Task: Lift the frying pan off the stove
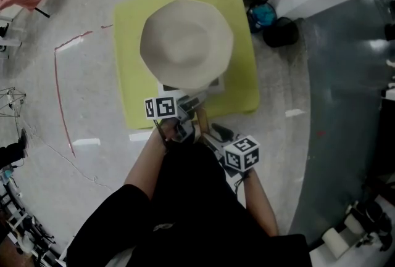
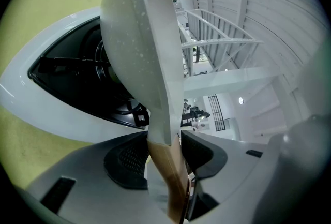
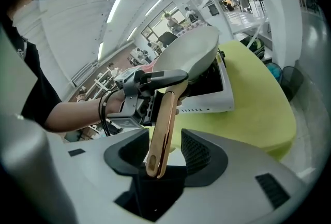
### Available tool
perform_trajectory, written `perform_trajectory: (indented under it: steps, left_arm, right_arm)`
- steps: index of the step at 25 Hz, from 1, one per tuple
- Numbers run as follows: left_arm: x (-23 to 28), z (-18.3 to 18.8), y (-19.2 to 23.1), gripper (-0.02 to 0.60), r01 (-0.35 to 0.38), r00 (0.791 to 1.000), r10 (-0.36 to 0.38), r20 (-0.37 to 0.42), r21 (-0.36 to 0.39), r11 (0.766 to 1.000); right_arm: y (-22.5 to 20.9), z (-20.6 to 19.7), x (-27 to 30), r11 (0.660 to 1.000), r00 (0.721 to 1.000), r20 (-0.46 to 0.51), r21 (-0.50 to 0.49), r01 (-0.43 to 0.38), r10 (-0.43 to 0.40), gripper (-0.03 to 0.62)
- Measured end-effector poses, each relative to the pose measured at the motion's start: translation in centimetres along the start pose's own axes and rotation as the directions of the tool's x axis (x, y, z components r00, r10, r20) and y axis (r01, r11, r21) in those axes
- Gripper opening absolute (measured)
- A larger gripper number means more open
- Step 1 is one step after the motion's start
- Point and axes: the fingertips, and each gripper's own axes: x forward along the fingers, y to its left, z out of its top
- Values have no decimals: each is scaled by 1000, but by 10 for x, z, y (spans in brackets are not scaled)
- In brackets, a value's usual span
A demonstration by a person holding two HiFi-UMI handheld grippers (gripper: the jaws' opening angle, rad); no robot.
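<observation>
We log: left hand-held gripper (image 2: 164, 158) clamps frying pan (image 1: 185, 44) handle (image 2: 166, 166); right hand-held gripper (image 3: 160, 158) wide open at its 5 o'clock.

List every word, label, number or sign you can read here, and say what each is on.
No readable text anywhere.
Left cube and right cube: black-and-white square marker patterns only, no letters or numbers.
Stove: a row of small dark marks on its white front, too small to read.
Pan: no print shows.
</observation>
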Motion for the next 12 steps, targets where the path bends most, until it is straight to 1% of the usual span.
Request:
perform_trajectory:
  steps: [5, 12]
  left_arm:
    - [1, -2, 0, 233, 0, 1000, 0, -10, 4, 1000]
    - [1, -2, 1, 233, -8, 1000, 9, -20, 13, 1000]
  right_arm:
    - [-1, -1, 7, 999, 999, -8, 30, -32, 32, 207]
    - [1, 0, 22, 992, 994, -37, 83, -96, 99, 207]
